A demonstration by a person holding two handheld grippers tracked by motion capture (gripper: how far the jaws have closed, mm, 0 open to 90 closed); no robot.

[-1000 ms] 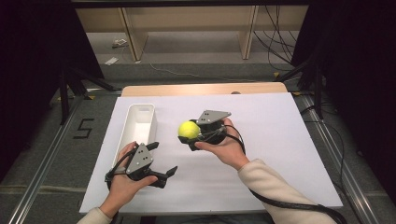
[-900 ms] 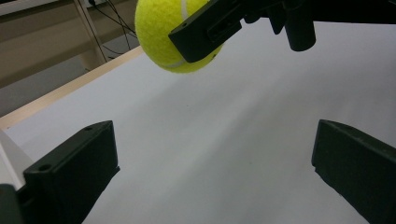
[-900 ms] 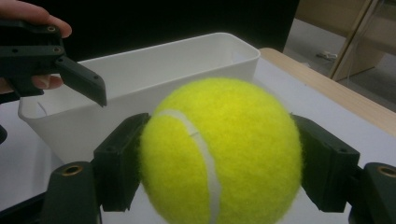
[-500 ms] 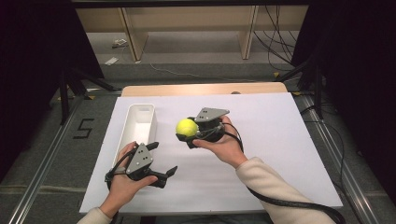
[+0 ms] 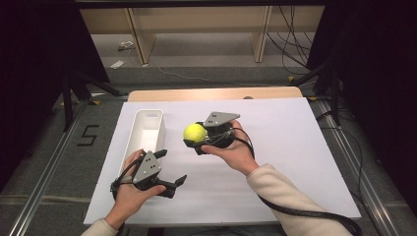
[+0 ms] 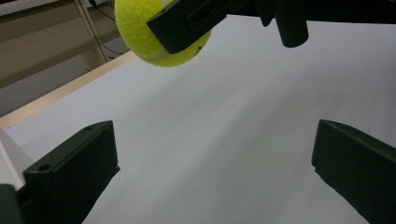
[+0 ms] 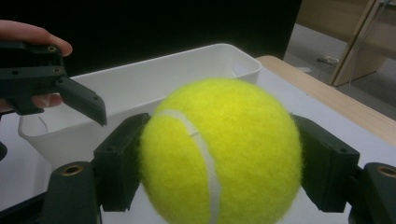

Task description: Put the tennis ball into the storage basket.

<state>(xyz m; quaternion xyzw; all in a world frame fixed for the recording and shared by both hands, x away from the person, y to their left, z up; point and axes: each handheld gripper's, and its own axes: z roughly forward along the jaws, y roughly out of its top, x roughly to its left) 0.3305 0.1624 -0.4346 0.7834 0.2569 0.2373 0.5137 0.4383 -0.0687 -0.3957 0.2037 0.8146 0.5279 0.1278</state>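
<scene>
High view: right gripper (image 5: 193,138) is clamping a tennis ball (image 5: 194,132) above the table, beside a white bin (image 5: 147,129).
Advice: keep the squeeze steady while moving binward; left gripper (image 5: 169,169) is gaping wide, holding nothing.

Yellow-green tennis ball (image 5: 194,132) with white seam, white bin (image 5: 146,132), black gripper (image 5: 193,141), white table (image 5: 285,137).

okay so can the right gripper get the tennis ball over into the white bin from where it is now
Probably yes. The right gripper holds the tennis ball just beside the open white bin, with bare table between them. The left gripper sits nearer the person, seemingly off that path.
</scene>
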